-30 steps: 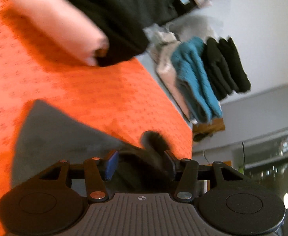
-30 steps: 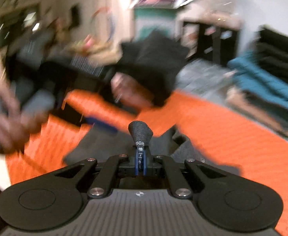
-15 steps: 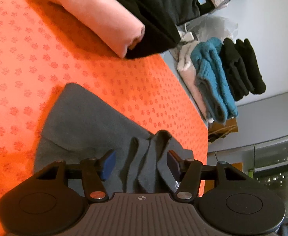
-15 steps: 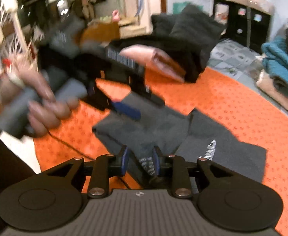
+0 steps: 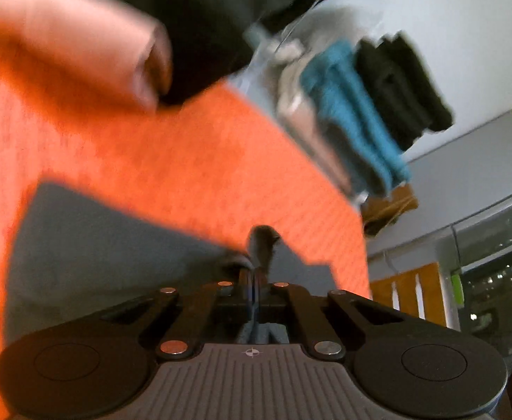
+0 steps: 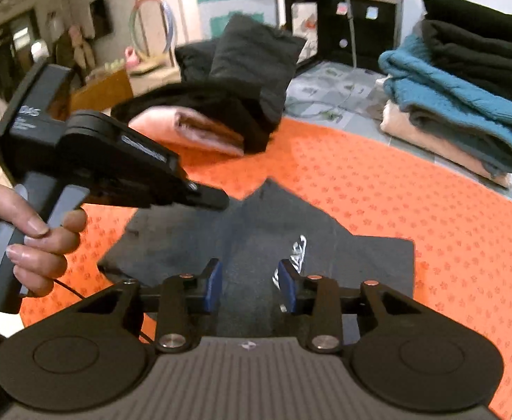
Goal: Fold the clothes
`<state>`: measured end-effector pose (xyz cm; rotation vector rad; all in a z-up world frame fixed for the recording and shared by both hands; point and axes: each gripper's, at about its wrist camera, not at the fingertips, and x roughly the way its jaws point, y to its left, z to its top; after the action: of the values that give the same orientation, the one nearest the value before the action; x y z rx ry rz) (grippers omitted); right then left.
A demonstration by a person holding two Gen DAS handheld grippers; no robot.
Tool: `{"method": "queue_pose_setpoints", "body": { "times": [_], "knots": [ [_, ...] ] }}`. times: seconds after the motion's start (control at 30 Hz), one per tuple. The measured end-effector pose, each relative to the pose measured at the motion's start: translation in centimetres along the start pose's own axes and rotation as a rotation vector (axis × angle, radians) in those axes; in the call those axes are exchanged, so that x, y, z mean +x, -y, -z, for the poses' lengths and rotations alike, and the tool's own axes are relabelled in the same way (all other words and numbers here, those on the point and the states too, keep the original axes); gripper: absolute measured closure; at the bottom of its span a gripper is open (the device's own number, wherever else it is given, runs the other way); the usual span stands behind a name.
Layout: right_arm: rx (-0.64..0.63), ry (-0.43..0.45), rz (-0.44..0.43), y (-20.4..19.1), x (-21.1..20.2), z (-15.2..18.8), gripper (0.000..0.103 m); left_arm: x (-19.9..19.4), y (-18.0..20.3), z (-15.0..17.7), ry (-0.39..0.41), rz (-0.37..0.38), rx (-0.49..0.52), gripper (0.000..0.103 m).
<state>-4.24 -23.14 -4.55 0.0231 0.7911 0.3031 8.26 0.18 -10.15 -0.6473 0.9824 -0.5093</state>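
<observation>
A dark grey garment with a small white print lies spread on the orange patterned cloth. My right gripper hovers over its near edge, open, with nothing between its blue pads. In the right wrist view a hand holds my left gripper low over the garment's left part. The blurred left wrist view shows the left gripper shut, with a pinch of the grey garment sticking up between the fingers.
A folded pink garment and black clothes lie at the back of the cloth, with a dark cushion behind. A stack of folded teal, black and beige clothes stands at the right, off the cloth.
My left gripper went from open to shut on a fold of the grey garment. My right gripper opened and let the garment go; it now lies flatter.
</observation>
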Motion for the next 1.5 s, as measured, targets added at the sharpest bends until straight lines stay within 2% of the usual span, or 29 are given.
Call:
{"method": "queue_pose_setpoints", "body": {
  "times": [0.07, 0.2, 0.3, 0.37, 0.43, 0.5, 0.63, 0.73, 0.87, 0.93, 1.03, 1.07, 1.1, 1.2, 1.33, 1.5],
  "knots": [
    [0.022, 0.017, 0.024, 0.8, 0.0, 0.1, 0.061, -0.7, -0.1, -0.4, 0.011, -0.004, -0.006, 0.099],
    [0.045, -0.015, 0.057, 2.8, 2.2, 1.0, 0.061, 0.0, -1.3, 0.0, -0.028, -0.098, 0.015, 0.099],
    [0.027, -0.094, 0.054, 3.5, 5.2, 2.5, 0.061, 0.0, -2.0, 0.2, -0.025, -0.158, -0.003, 0.093],
    [-0.012, -0.101, 0.049, 3.2, 6.2, 3.7, 0.060, -0.7, -1.5, -0.2, 0.004, -0.150, 0.009, 0.086],
    [-0.038, -0.109, 0.048, 2.9, 6.5, 4.0, 0.060, -1.4, -0.9, -0.6, 0.035, -0.138, 0.023, 0.086],
    [-0.040, -0.097, 0.041, 2.9, 5.8, 3.5, 0.060, -1.7, 0.7, -0.9, 0.037, -0.111, 0.082, 0.086],
    [-0.067, -0.029, 0.023, 2.5, 4.3, 2.5, 0.060, -0.4, 4.2, -0.5, -0.015, -0.054, 0.254, 0.082],
    [-0.087, -0.012, -0.008, 2.2, 4.2, 2.2, 0.060, 2.1, 4.7, -0.7, -0.059, -0.078, 0.283, 0.082],
    [-0.116, -0.059, -0.052, 1.4, 5.8, 3.3, 0.064, 5.5, 5.1, -1.0, -0.117, -0.112, 0.315, 0.082],
    [-0.138, -0.078, -0.056, 1.0, 6.7, 4.2, 0.064, 6.9, 4.1, -1.3, -0.134, -0.165, 0.299, 0.083],
    [-0.144, -0.051, -0.050, 0.7, 6.6, 4.5, 0.064, 8.8, 2.3, -2.1, -0.146, -0.265, 0.283, 0.083],
    [-0.126, -0.046, -0.055, 0.8, 6.2, 4.3, 0.064, 9.0, 1.9, -2.3, -0.145, -0.287, 0.285, 0.078],
    [-0.107, -0.042, -0.060, 1.0, 5.8, 4.1, 0.064, 9.1, 1.4, -2.4, -0.145, -0.307, 0.287, 0.077],
    [-0.084, 0.000, -0.062, 1.2, 3.8, 3.9, 0.064, 8.1, 1.3, -3.2, -0.142, -0.266, 0.260, 0.077],
    [-0.069, 0.009, -0.036, 1.2, 2.3, 4.6, 0.064, 4.9, 3.0, -2.6, -0.104, -0.180, 0.290, 0.073],
    [-0.020, -0.066, -0.021, 2.1, 3.8, 6.3, 0.064, 3.2, 4.9, -0.3, -0.122, -0.122, 0.399, 0.070]
  ]
}}
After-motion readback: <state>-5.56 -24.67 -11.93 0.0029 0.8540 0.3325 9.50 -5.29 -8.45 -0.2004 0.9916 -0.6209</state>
